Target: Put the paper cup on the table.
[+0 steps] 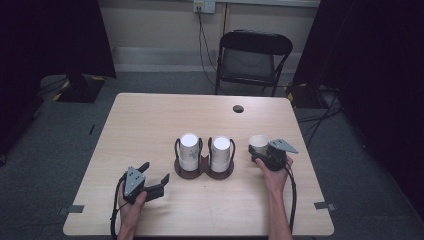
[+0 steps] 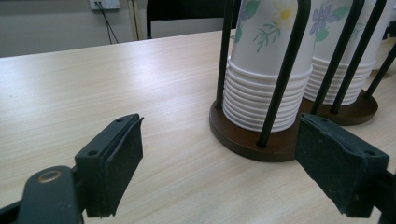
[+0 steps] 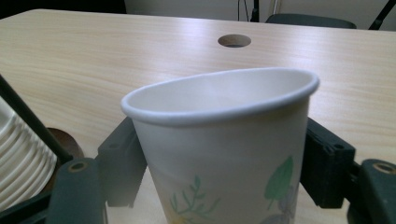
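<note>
The right gripper (image 1: 261,154) stands at the right of the table (image 1: 150,120) with a single paper cup (image 3: 224,140) upright between its jaws; in the right gripper view a pad sits at each side of the cup's wall, the rim looks slightly oval, yet whether the pads press on it or merely flank it cannot be told. That cup stands just right of the cup holder (image 1: 204,170), a dark double base with thin black uprights; it carries two stacks of upturned floral cups, the left stack (image 1: 189,150) and the right stack (image 1: 220,152), side by side and each ringed by its rods. The left gripper (image 1: 159,176) rests low near the table's front left, its jaws spread wide with nothing between them but bare wood; in the left gripper view the holder's base lies just ahead of the jaws, close to one pad. A round cable hole (image 1: 238,108) lies farther back on the tabletop; a black folding chair (image 1: 252,60) stands beyond the far edge.
</note>
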{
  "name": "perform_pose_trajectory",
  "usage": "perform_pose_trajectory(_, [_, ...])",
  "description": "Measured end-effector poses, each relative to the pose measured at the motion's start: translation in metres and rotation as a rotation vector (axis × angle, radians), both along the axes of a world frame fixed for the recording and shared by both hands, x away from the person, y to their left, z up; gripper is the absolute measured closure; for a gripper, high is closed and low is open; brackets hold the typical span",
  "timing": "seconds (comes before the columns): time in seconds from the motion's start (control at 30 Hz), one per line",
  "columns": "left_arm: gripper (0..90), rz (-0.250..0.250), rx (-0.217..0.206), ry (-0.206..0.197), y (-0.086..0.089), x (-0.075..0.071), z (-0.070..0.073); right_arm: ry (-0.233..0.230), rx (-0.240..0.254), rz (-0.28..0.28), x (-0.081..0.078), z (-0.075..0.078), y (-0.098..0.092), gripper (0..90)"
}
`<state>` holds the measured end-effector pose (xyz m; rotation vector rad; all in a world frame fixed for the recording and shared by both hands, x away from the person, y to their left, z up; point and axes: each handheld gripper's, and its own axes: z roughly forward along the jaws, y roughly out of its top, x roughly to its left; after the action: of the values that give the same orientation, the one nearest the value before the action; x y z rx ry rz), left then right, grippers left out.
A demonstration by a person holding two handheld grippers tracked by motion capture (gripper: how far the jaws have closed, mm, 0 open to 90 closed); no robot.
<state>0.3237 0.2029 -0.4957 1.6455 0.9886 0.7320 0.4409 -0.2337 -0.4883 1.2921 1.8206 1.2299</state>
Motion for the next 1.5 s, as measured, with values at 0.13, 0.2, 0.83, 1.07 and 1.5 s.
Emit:
perform_pose_trajectory(0.13, [15.8, 0.003, 0.013, -0.008, -0.001, -0.001, 0.0, 0.032, -0.003, 0.009, -0.005, 0.002, -0.002, 25.9])
perform_pose_trajectory(0.2, [16.0, -0.005, 0.009, -0.014, -0.001, -0.001, 0.0, 0.04, -0.004, 0.01, -0.007, 0.002, -0.003, 26.1])
perform_pose_trajectory(0.83, [15.8, 0.028, 0.018, -0.007, -0.002, -0.001, 0.0, 0.112, 0.005, -0.015, -0.015, -0.005, -0.007, 13.6])
perform_pose_trajectory(1.07, [15.7, 0.043, 0.01, 0.001, -0.002, -0.001, 0.0, 0.12, 0.021, -0.027, -0.022, 0.001, -0.007, 14.1])
perform_pose_trajectory(1.5, [15.7, 0.073, 0.009, 0.005, -0.002, 0.0, 0.0, 0.057, 0.068, -0.063, -0.064, 0.001, -0.015, 14.1])
